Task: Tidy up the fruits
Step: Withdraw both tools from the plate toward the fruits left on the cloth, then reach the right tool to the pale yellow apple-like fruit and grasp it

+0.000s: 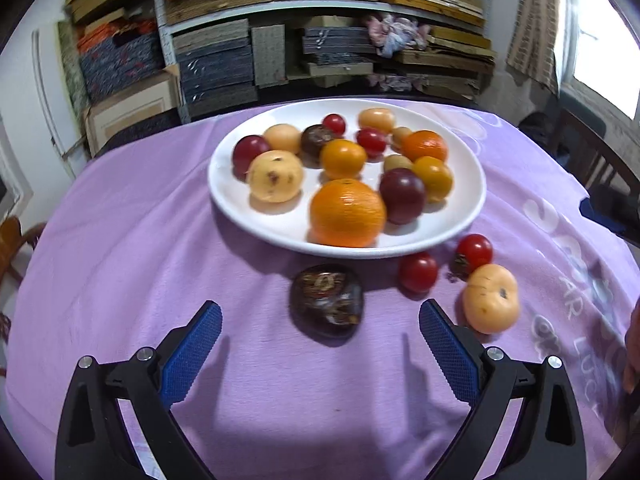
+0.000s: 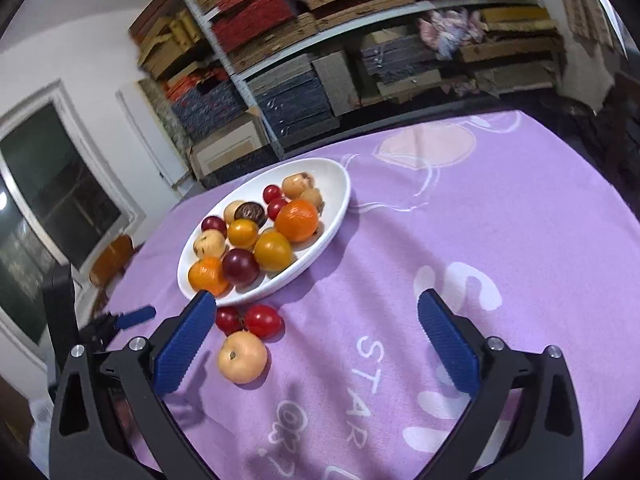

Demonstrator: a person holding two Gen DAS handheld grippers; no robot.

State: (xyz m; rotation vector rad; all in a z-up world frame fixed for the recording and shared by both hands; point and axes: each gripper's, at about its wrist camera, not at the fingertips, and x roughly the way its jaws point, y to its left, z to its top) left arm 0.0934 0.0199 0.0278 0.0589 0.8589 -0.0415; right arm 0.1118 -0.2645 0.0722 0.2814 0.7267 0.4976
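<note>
A white plate (image 1: pixel 248 216) (image 2: pixel 340 184) on the purple cloth holds several fruits: oranges, dark plums, yellow and red ones. Loose on the cloth in front of it lie a dark brown fruit (image 1: pixel 327 299), two red tomatoes (image 1: pixel 418 272) (image 1: pixel 474 250) and a pale peach-coloured fruit (image 1: pixel 491 298) (image 2: pixel 242 357). My left gripper (image 1: pixel 320 320) is open, its blue pads just short of the dark fruit. My right gripper (image 2: pixel 316 316) is open and empty, with its left pad (image 2: pixel 188 340) beside the pale fruit and the two tomatoes (image 2: pixel 262 321).
The round table's purple cloth (image 2: pixel 460 240) has white lettering on its right half. Shelves stacked with carpet samples (image 1: pixel 320 20) stand behind the table. A wooden chair (image 1: pixel 592 152) sits at the right, another (image 2: pixel 112 256) at the left. The left gripper's blue fingertip (image 2: pixel 136 316) shows at left.
</note>
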